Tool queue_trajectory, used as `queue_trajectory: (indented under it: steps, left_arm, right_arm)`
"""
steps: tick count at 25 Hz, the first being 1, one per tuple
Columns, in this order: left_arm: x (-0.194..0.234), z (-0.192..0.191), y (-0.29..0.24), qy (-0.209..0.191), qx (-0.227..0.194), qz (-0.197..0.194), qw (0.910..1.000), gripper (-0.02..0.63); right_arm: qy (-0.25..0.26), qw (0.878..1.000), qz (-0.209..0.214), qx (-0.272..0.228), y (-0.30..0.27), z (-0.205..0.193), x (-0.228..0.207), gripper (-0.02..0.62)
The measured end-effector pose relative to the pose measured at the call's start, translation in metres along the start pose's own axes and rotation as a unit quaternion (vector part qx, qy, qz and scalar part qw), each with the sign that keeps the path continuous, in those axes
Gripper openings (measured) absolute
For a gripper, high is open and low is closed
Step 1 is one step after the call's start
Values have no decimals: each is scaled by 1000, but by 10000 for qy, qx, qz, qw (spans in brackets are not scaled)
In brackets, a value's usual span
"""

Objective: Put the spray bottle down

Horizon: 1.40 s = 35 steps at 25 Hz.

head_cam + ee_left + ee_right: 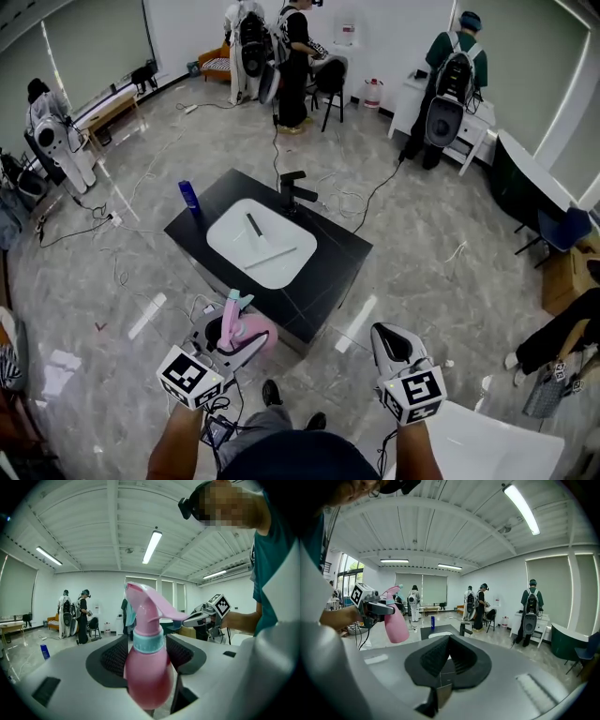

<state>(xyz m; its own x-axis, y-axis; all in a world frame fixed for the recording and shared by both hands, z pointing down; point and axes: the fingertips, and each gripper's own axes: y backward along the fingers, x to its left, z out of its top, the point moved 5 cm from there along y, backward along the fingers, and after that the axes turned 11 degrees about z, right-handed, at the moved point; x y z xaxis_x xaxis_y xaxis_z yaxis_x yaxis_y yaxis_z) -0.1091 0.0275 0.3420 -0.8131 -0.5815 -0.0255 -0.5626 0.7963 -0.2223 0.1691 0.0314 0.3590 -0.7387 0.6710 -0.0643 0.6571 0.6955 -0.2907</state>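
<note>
A pink spray bottle with a light blue collar and pink trigger stands upright between the jaws of my left gripper, which is shut on its body. In the left gripper view the bottle fills the gap between the black pads. My right gripper hangs to the right of it, shut and empty; its pads meet at the tip. Both grippers hover off the near corner of the black table. From the right gripper view, the bottle shows at the left.
The table holds a white sink basin with two thin sticks inside, a black faucet and a blue bottle. Cables trail over the floor. Several people stand at the back. A white surface lies at the lower right.
</note>
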Motion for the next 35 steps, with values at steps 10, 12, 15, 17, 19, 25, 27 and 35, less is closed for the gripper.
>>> queue_trajectory:
  steps: [10,12,15,17,19,25,27,35]
  left_arm:
    - [80,-20,-69,66,125,-605,9981,259]
    - [95,-28,-76,97,169,-721,9972,259]
    - [115,-37,-94,79,222,-865,9960,259]
    - [125,-45,-105,82,258,-929,9953,259]
    - [132,-54,-114,135,312,-971,9947,259]
    - [141,-77,-153,267,510,-964,9937,259]
    - [139,-87,-167,310,591,-928,9934,259]
    - [139,-133,-212,405,833,-743,9929,259]
  right_arm:
    - [-213,9982,-530,188,-75,2,-11,11]
    - [-248,9974,-637,214,-89,3,-7,11]
    - [-278,9964,-765,235,-108,5,-6,11]
    - [-312,9959,-795,299,-120,2,-5,11]
    - [-359,9953,-811,386,-129,-3,-4,11]
    - [-508,9938,-830,536,-149,-16,-27,11]
    - [-553,9937,-771,603,-154,-22,-35,11]
    - [-680,9933,-525,777,-182,-52,-68,11]
